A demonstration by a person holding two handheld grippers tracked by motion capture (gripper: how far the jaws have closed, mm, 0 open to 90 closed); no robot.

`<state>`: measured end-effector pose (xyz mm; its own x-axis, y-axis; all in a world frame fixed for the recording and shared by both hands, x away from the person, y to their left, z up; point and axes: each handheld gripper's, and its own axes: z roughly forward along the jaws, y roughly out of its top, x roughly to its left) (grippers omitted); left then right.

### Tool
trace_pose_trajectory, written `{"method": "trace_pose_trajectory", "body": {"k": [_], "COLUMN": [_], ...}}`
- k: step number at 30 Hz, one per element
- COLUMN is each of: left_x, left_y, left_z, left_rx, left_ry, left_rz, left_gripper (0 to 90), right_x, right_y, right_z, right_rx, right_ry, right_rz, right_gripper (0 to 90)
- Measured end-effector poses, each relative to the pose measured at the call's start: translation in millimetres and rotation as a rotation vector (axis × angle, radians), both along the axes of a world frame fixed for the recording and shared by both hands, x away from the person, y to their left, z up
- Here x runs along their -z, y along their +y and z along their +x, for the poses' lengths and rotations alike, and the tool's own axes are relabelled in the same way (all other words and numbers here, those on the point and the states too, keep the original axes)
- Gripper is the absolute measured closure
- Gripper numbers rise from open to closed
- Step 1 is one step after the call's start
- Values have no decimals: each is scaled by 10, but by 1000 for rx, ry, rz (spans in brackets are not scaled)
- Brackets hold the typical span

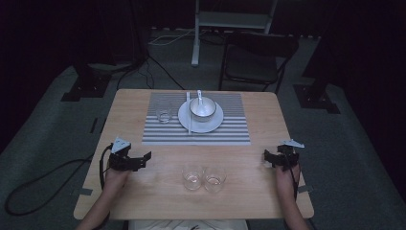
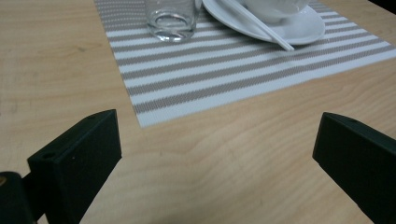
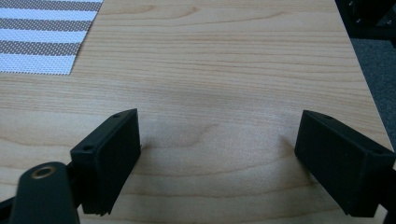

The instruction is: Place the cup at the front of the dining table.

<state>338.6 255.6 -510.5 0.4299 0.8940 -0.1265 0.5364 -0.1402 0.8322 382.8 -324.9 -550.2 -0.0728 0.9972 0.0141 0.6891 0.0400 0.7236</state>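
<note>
Wooden table (image 1: pixel 158 191), square, dim light. Striped placemat (image 1: pixel 225 129) lies well ahead of both sets of fingers, nearer the left ones.

On the mat: white plate (image 1: pixel 213 125) carrying a bowl (image 1: pixel 203 109) with a spoon in it; white chopsticks (image 1: pixel 188 120) across the plate's left side. One glass on the mat (image 1: pixel 163 115), ahead of the left gripper's fingers.

Two empty glasses (image 1: pixel 203 178) stand touching or nearly so, between the two grippers, apart from both.

Left gripper (image 1: pixel 143 160): jaws spread wide, nothing between them, tips angled inward toward the pair. Right gripper (image 1: pixel 269 158): jaws likewise released and empty, bare wood ahead in its own view.

Judgement: starting stance, nothing grasped yet; table-setting looks to be the work, the pair of glasses the likely pick. Next move calls for one gripper to swing inward, straddle the nearer glass without knocking its neighbour, then close gently on the wall.
</note>
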Motion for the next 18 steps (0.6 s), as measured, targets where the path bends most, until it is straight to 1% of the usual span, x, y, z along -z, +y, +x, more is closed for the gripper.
{"method": "trace_pose_trajectory", "body": {"k": [1, 2, 6, 7, 9, 11, 13, 14, 16, 18], "left_x": [5, 8, 13, 14, 23, 30, 33, 33, 35, 41], "left_y": [10, 20, 63, 70, 84, 94, 123, 136, 169, 202], "left_z": [-25, -54, -159, -190, -238, -267, -308, -328, -375, -420], "left_rx": [6, 3, 5, 3, 11, 7, 3, -2, -2, 6], "left_ry": [0, -6, -4, -11, -13, -10, -10, -8, -9, -5], "left_rz": [10, 10, -12, -12, -2, 4, -8, -5, -15, -16], "left_gripper": [17, 16, 16, 17, 16, 17, 16, 17, 17, 17], "right_x": [0, 0, 0, 0, 0, 0, -1, -1, -1, -1], "right_y": [0, 0, 0, 0, 1, 2, 2, 1, 2, 2], "right_z": [0, 0, 0, -1, -1, -1, -1, -1, -1, -1], "right_rx": [0, 0, 1, 1, 2, 2, 2, 2, 2, 2], "right_ry": [0, 0, -1, -1, -1, -1, 0, 0, 0, 1], "right_rz": [0, 0, 0, 0, 1, 2, 1, 1, 2, 1], "right_gripper": [137, 137, 137, 137, 137, 137, 137, 137, 137, 137]}}
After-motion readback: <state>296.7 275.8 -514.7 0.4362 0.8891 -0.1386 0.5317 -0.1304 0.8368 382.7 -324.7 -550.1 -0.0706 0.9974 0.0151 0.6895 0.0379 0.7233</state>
